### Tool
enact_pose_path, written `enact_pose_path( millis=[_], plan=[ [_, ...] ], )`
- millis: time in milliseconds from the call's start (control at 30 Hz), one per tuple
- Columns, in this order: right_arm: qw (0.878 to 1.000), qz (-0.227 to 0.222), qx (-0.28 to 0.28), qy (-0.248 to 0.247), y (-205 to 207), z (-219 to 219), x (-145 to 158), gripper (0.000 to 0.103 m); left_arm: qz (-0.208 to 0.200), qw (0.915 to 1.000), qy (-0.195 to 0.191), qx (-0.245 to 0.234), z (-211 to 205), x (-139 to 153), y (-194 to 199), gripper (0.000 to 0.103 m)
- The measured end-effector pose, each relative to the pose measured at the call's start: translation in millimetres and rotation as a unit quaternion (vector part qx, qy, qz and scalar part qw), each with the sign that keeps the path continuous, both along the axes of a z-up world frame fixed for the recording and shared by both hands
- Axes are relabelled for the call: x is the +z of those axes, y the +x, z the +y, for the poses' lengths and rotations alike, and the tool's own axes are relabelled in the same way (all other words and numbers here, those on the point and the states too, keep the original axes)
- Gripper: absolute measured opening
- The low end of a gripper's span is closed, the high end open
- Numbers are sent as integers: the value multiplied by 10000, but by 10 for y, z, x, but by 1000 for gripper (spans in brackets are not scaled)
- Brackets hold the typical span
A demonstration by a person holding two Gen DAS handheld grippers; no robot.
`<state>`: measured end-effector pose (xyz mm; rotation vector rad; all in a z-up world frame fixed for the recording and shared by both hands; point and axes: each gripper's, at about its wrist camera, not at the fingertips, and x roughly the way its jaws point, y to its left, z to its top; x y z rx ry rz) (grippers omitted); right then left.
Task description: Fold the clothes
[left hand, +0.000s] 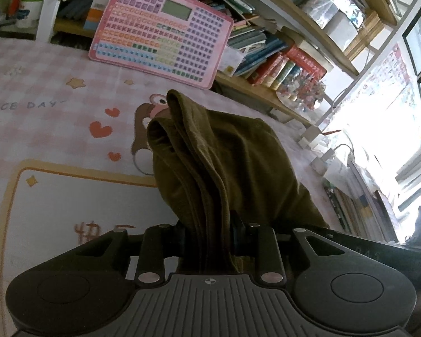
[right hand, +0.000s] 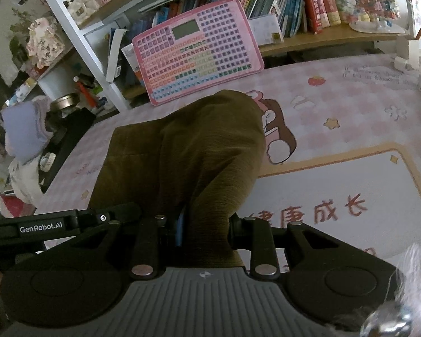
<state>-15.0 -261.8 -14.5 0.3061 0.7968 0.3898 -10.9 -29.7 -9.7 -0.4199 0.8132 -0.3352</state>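
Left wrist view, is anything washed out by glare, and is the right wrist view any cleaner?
Left wrist view: daylight from the window blows out the right side, while the olive garment stays dark and readable. Right wrist view: even light, no blown-out patch; a blurred shiny shape smears the lower right corner. Both views: fisheye bends the bookshelf.

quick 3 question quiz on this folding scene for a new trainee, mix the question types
1. True or false: both grippers are shut on the olive-green garment.
2. Which thing leans against the bookshelf behind the table? A) a pink button board B) a wall clock C) a laptop
3. Fill in: the English words printed on the pink checked table mat read "NICE ___".

Key
1. True: the left gripper and the right gripper each pinch bunched fabric.
2. A, the pink button board.
3. DAY
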Motion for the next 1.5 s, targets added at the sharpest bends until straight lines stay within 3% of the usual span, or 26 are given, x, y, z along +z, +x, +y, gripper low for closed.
enact_pose_path(
  millis=[533,967,1233,1500],
  plan=[
    [9996,87,125,222,-111,-733,-104,26,90,9995,276,80,-701,28,-147,26],
    [9997,32,-78,231,-240,-1044,-120,26,94,9995,262,-139,-960,8,-164,26],
    [9997,9,-185,147,-239,-974,-105,26,77,9995,184,-235,-853,-27,-106,26],
    [9994,-140,-298,63,-124,-607,-21,26,-57,9992,176,-342,-450,49,54,27]
  ],
)
